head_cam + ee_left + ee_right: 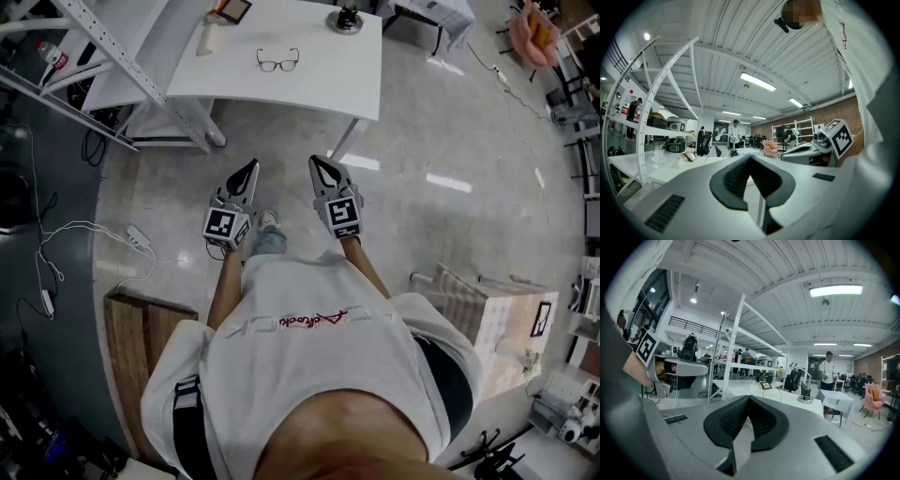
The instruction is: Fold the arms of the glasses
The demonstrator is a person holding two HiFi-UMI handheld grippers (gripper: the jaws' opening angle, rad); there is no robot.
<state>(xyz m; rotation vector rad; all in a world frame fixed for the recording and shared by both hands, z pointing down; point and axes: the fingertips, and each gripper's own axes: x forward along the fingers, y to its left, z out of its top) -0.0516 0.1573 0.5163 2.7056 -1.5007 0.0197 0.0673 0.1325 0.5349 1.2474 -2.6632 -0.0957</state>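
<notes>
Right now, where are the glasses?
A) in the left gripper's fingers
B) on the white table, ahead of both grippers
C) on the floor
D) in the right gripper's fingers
B: the glasses lie on the white table; the left gripper and right gripper, fingers shut and empty, are short of it.

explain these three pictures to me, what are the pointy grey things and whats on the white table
No robot here: a person holds hand-held tongs in each hand. The top-down picture comes from a camera on the person's head; it shows the left tongs and right tongs pointing toward a white table. The other two pictures come from cameras riding on each pair, looking along its jaws. Both pairs are shut and hold nothing. On the table lie glasses, arms apparently open, well ahead of the tongs.
</notes>
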